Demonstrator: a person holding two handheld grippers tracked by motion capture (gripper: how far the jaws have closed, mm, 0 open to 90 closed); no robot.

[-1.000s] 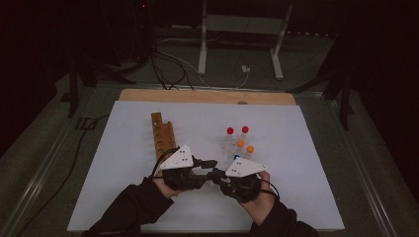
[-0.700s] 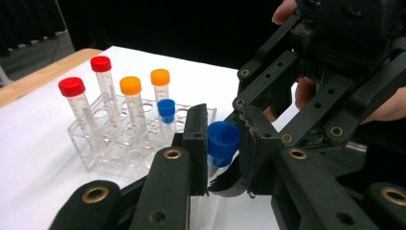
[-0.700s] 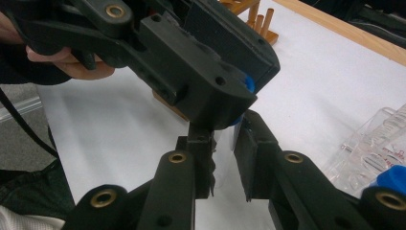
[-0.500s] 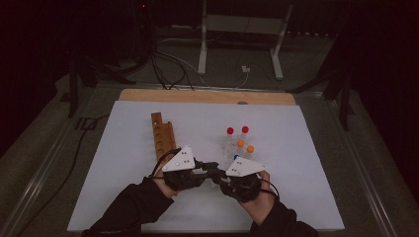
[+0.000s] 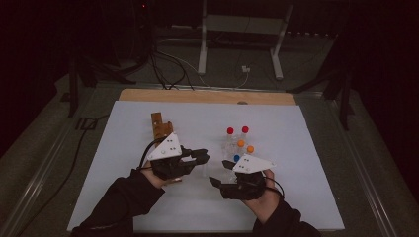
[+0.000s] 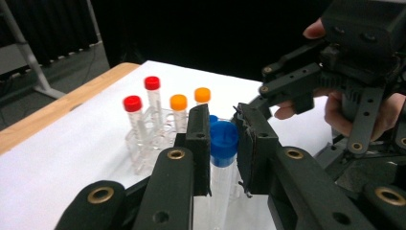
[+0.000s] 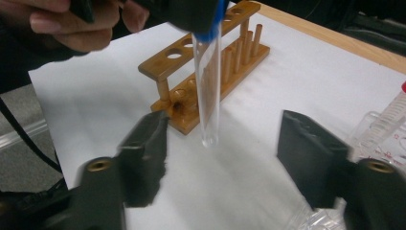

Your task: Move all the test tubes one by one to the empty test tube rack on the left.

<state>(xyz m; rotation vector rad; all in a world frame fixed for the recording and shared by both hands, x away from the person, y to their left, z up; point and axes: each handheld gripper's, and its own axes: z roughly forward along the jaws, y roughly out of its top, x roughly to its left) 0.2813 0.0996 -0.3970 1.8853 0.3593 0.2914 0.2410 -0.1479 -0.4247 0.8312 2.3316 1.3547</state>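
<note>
Left gripper (image 6: 221, 139): jaws closed on a blue-capped tube (image 6: 221, 158), gripped just under the cap and held upright above the white sheet (image 5: 296, 123); right gripper (image 7: 222, 165): jaws just opened, spread wide with nothing gripped, the tube's lower end seen hanging beyond them; wooden rack (image 7: 210, 67): located just behind the tube; clear rack (image 6: 148, 139) with red- and orange-capped tubes: located beside the blue-capped tube, away from the wooden rack.

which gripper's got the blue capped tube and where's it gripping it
The left gripper holds the blue-capped tube just under its cap. The right gripper stands open, holding nothing.
</note>
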